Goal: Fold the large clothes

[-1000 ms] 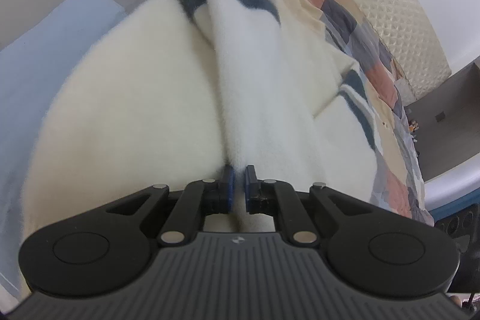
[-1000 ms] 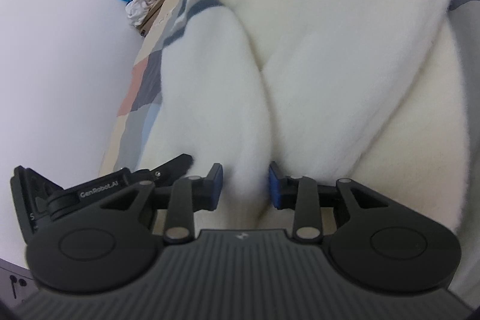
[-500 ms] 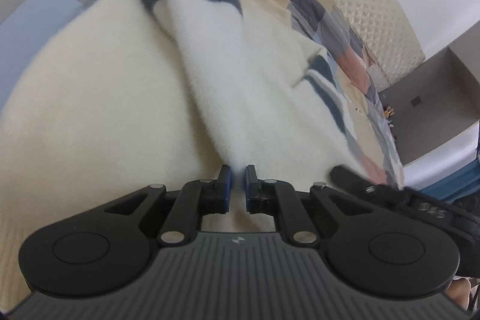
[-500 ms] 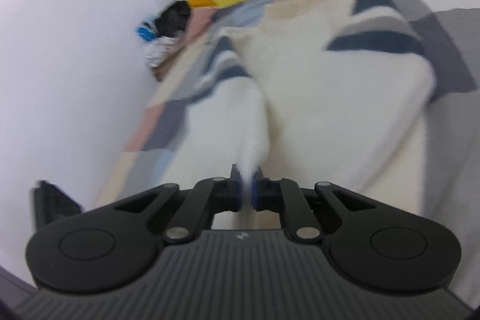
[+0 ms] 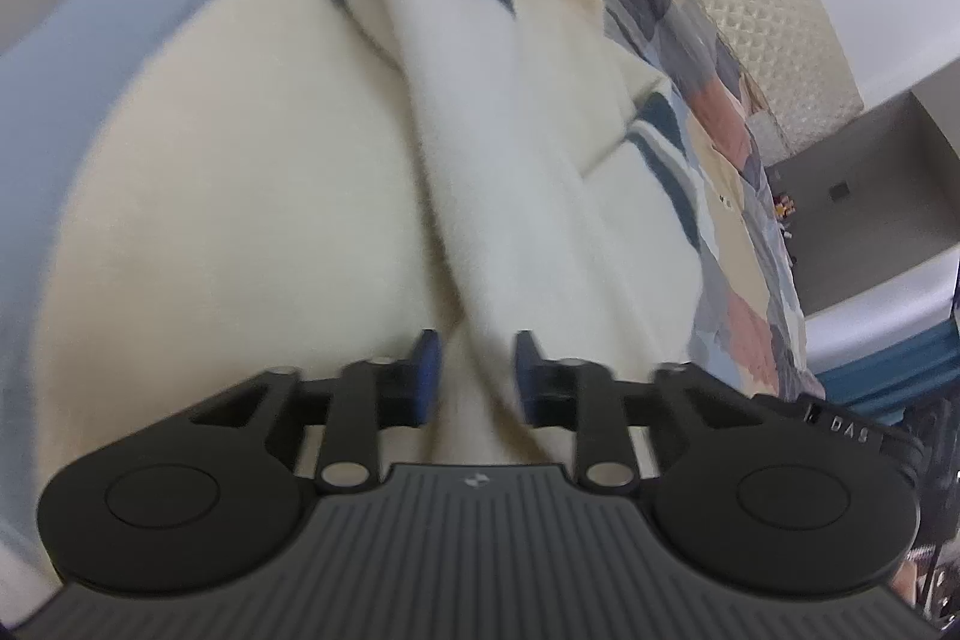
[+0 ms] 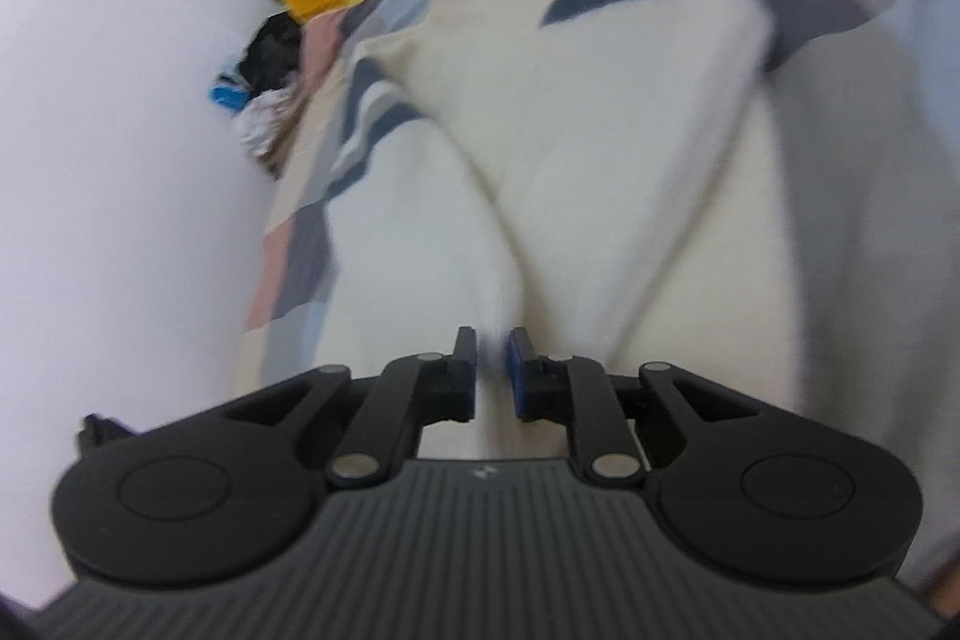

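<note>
Since the earlier frame, the left gripper (image 5: 471, 376) has parted its jaws from a pinch to a moderate gap; a ridge of the fluffy cream fleece garment with navy and grey stripes (image 5: 252, 196) lies between its pads, apparently unclamped. The right gripper (image 6: 492, 370) stays nearly closed on a raised fold of the same garment (image 6: 600, 196), with fabric filling the narrow gap.

Garment position: spread directly ahead of both grippers on the patchwork bedspread (image 5: 720, 58), with a sleeve draped forward along the left gripper's axis.

Step in hand, as judged: releasing a folded section after laying it down.

Next move: open the right gripper likewise, withdraw both clear of the pile, then regrasp an outer edge.
</note>
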